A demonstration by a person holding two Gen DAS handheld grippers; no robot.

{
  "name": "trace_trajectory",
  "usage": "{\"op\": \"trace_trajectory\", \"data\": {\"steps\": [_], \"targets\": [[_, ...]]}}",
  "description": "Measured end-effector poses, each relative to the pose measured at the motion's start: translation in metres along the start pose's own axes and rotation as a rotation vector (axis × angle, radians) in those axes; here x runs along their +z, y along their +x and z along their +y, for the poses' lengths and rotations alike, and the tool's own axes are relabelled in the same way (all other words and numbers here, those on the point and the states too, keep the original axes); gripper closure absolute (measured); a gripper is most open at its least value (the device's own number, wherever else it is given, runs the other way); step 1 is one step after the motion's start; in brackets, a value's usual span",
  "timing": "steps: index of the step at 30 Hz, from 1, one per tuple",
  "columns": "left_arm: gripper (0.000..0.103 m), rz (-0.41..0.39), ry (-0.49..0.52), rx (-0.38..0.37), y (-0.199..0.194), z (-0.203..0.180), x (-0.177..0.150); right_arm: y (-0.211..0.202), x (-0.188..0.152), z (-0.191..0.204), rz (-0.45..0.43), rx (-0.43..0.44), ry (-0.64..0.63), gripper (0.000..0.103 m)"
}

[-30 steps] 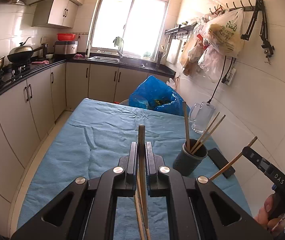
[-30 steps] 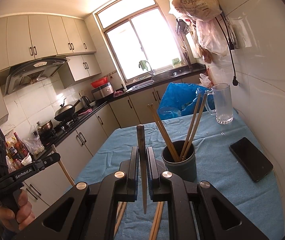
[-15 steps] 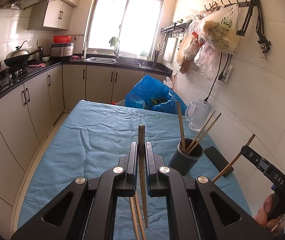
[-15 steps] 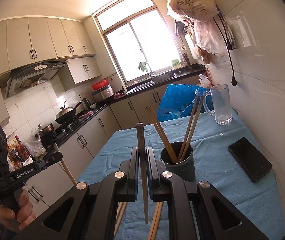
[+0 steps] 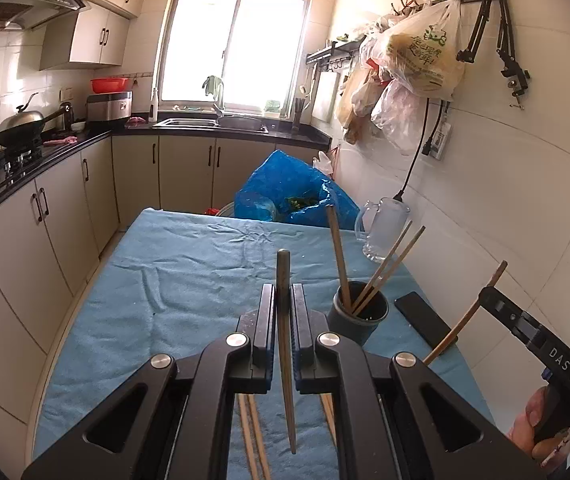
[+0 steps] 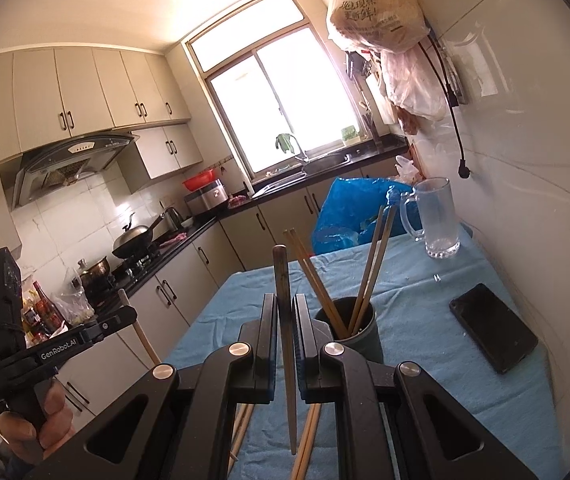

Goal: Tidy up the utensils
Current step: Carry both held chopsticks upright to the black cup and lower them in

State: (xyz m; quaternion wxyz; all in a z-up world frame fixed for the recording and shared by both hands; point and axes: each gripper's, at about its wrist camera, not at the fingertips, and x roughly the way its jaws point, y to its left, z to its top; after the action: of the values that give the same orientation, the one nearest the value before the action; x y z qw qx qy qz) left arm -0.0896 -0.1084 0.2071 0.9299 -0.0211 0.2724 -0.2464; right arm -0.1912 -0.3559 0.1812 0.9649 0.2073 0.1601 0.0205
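A dark grey holder cup [image 5: 357, 316] stands on the blue-covered table [image 5: 189, 280] with several chopsticks leaning in it; it also shows in the right wrist view [image 6: 351, 330]. My left gripper [image 5: 284, 300] is shut on one upright chopstick [image 5: 285, 344], above the table and to the left of the cup. My right gripper [image 6: 285, 312] is shut on another chopstick [image 6: 287, 344], just left of the cup. Loose chopsticks [image 5: 251, 432] lie on the cloth below the grippers, partly hidden.
A black phone [image 6: 493, 328] lies right of the cup. A glass mug [image 6: 437, 220] and a blue plastic bag [image 5: 289, 196] stand at the table's far end. The tiled wall runs along the right; cabinets and stove line the left.
Both grippers have risen and pulled back a little from the cup, each still holding its chopstick. The cup looks smaller and lower in both views.
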Motion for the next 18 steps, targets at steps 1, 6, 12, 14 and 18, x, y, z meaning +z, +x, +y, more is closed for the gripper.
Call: {"op": "trace_trajectory", "data": {"steps": [1,6,12,14,18], "targets": [[0.097,0.003,0.003,-0.003,0.002,-0.002,0.002,0.000,0.002,0.000,-0.001,0.001,0.000,0.095],[0.097,0.019,0.011,-0.025,0.010,-0.012,0.015,-0.003,0.011,-0.002,-0.011,-0.003,-0.012,0.095],[0.097,0.014,0.017,-0.044,0.015,-0.023,0.034,-0.007,0.025,-0.006,-0.032,-0.005,-0.009,0.095],[0.097,0.011,0.022,-0.045,0.017,-0.026,0.038,-0.009,0.029,-0.007,-0.039,-0.008,-0.009,0.095],[0.097,0.008,0.034,-0.060,0.023,-0.037,0.053,-0.010,0.042,-0.009,-0.055,-0.018,-0.012,0.095]]}}
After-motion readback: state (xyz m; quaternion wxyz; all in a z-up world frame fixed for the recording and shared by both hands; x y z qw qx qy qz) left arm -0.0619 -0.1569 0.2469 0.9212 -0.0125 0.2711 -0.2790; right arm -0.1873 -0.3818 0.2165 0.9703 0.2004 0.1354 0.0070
